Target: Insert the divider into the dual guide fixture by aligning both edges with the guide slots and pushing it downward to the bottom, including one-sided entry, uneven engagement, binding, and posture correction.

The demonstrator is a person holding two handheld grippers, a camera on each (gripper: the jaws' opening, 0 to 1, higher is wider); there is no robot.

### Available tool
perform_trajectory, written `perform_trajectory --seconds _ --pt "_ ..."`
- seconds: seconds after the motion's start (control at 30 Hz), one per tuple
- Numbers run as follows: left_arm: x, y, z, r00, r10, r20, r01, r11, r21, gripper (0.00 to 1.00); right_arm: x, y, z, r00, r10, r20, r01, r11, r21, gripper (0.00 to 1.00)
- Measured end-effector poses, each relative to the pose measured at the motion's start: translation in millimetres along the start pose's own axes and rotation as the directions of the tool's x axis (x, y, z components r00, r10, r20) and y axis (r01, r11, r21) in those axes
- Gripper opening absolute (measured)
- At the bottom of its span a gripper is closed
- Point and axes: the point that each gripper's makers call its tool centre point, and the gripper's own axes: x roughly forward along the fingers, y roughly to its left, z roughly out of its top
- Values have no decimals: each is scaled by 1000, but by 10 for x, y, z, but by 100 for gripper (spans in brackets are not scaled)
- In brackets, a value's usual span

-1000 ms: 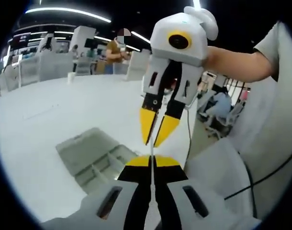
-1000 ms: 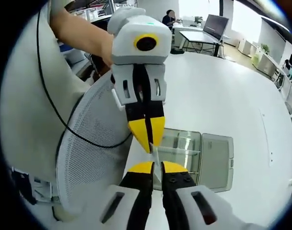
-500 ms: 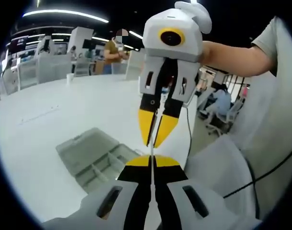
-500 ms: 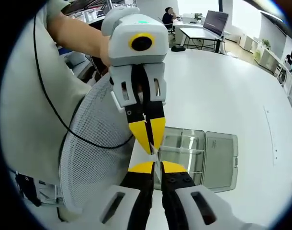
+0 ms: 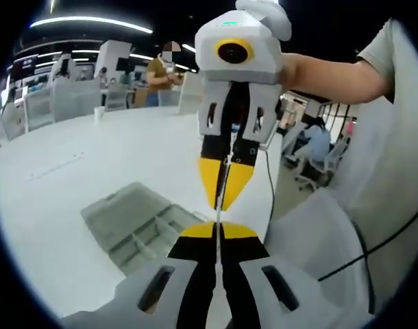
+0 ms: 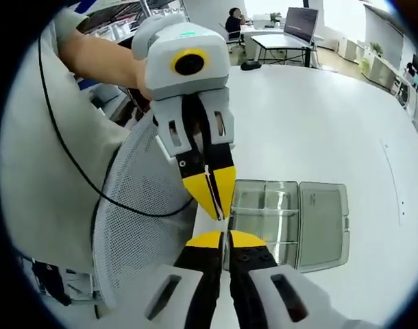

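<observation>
The left gripper (image 5: 218,228) rises from 6 o'clock in the left gripper view with its yellow-tipped jaws pressed together on the thin edge of the divider (image 5: 216,214), a pale, nearly see-through sheet seen edge-on as a fine line. The same gripper comes down from 12 o'clock in the right gripper view (image 6: 214,205), held by a hand (image 6: 106,65), its jaws closed on the sheet's far end.

The right gripper (image 6: 225,236) comes up from 6 o'clock in its own view, jaws likewise closed with only a hairline gap, the divider (image 6: 224,223) pinched between the tips. In the left gripper view it hangs from 12 o'clock (image 5: 223,202), tips pointing down and meeting the left gripper's tips almost nose to nose, the sheet running between the two pairs.

The divider is held in the air between both grippers, above the fixture (image 5: 137,226) and not touching it. That fixture is a grey-clear tray with inner partitions and an open flat lid, lying on the white table (image 5: 65,185); in the left gripper view it sits at about 8 o'clock from the tips, in the right gripper view (image 6: 291,219) at about 3 o'clock, near the table's edge.

A white mesh chair back (image 6: 137,240) stands at 9 o'clock of the right gripper's tips, with a black cable (image 6: 79,161) crossing a pale shirt beyond it.
</observation>
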Motion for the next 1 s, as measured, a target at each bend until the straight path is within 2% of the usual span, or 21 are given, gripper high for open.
perform_trajectory --seconds 0.23,0.4,0.53,0.57,0.63,0.83,1.0 --pt "1 -4 6 1000 1 7 -1 1000 -7 0 -23 20 9 1000 8 -8 -7 999 51 0" --pt "1 13 15 1000 8 11 -8 999 -32 2 -44 42 21 1000 24 -2 -24 993 119 0" --pt "3 17 18 1000 12 10 -12 999 -37 3 -48 50 20 1000 25 -1 -25 992 128 0" --pt "5 12 17 1000 13 8 -12 999 -36 4 -51 70 17 999 33 -1 -33 982 184 0" --pt "4 22 18 1000 19 9 -18 999 -46 5 -57 35 14 999 32 6 -33 983 179 0" --pt "4 36 4 1000 29 -4 -29 999 -34 6 -80 46 31 999 33 19 -37 972 234 0" --pt "5 44 -4 999 34 -8 -35 999 -32 6 -93 42 50 999 36 32 -44 951 306 0"
